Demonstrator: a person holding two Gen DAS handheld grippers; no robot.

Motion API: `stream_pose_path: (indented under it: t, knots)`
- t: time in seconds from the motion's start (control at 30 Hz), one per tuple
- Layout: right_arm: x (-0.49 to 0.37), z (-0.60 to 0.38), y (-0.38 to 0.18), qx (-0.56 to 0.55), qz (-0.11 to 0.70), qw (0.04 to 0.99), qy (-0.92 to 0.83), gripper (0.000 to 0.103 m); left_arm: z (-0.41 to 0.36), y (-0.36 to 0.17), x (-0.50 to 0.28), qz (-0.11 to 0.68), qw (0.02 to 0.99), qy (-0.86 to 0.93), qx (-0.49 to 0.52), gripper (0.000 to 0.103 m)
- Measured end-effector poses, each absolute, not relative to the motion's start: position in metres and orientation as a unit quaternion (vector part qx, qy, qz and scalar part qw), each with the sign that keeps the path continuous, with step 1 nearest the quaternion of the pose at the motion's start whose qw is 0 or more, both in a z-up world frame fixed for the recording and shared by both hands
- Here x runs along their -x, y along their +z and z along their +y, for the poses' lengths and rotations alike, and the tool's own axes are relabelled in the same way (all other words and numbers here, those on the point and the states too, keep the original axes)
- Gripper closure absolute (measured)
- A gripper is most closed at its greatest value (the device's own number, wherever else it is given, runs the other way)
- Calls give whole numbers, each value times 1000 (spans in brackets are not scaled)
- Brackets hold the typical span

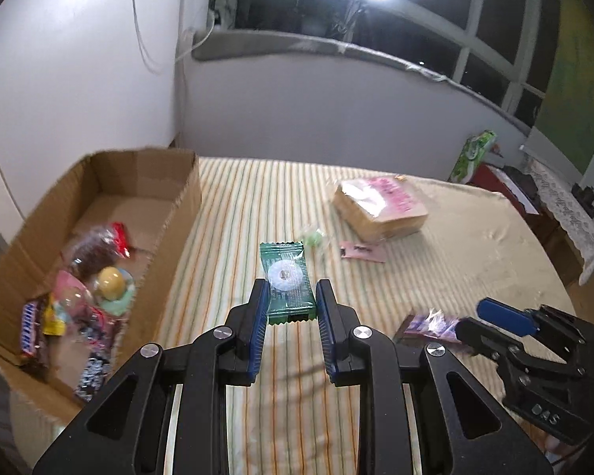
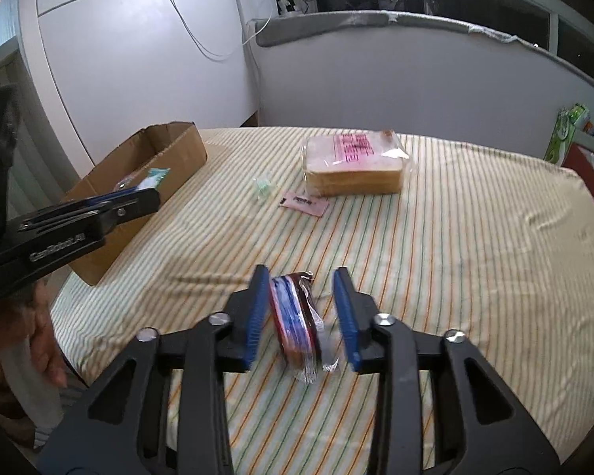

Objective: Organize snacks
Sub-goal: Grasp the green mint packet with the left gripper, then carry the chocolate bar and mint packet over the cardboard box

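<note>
Left hand-held gripper (image 1: pixel 290 308): narrow, pads clamped on flat sides of green candy packet (image 1: pixel 285 283), packet lifted above striped surface (image 1: pixel 297 396), presumably bound for cardboard box (image 1: pixel 178 213) just left, already stocked with snacks. Right hand-held gripper (image 2: pixel 303 310): red-blue wrapped snack (image 2: pixel 295 316) standing on edge between pads, against left pad; right pad apart, grip unproven. Left out on surface: bagged bread (image 2: pixel 352 166), pink packet (image 2: pixel 307 202), small green candy (image 2: pixel 263 188).

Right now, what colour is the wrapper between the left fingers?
Green wrapper, with a white ring-shaped sweet showing through; clearest in the left wrist view.
</note>
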State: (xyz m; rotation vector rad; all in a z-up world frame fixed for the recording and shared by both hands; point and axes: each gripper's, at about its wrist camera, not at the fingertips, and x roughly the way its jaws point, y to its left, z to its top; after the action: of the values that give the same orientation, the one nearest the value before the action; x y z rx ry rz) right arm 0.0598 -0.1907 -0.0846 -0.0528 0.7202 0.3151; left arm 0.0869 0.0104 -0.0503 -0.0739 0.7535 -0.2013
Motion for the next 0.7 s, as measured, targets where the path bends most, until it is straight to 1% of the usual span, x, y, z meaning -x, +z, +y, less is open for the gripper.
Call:
stream_pose_path:
  t: [0.13, 0.17, 0.2, 0.23, 0.27, 0.4, 0.43, 0.53, 0.7]
  knots:
    - [-58, -183, -83, 49, 359, 921, 146, 71, 15, -35, -70, 347, 931, -106, 26, 81]
    - [-60, -182, -87, 56, 366, 918, 141, 70, 17, -32, -67, 344, 932, -107, 25, 81]
    - [-63, -182, -93, 57, 372, 915, 142, 61, 19, -31, -65, 342, 933, -109, 29, 81]
    - [-65, -180, -99, 61, 381, 912, 143, 56, 17, -32, -66, 343, 933, -109, 31, 81]
    - [-68, -178, -104, 69, 388, 908, 141, 49, 18, -33, -65, 344, 932, -110, 33, 81]
    - [-79, -174, -127, 78, 419, 894, 137, 48, 18, -35, -59, 347, 930, -115, 37, 81]
    - [-80, -173, -132, 80, 423, 891, 141, 49, 16, -34, -58, 348, 929, -118, 37, 81]
    - [-78, -169, -136, 93, 424, 891, 130, 74, 14, -32, -54, 346, 929, -125, 36, 81]
    - [-72, -175, -128, 68, 413, 899, 126, 74, 9, -29, -52, 341, 930, -132, 33, 81]
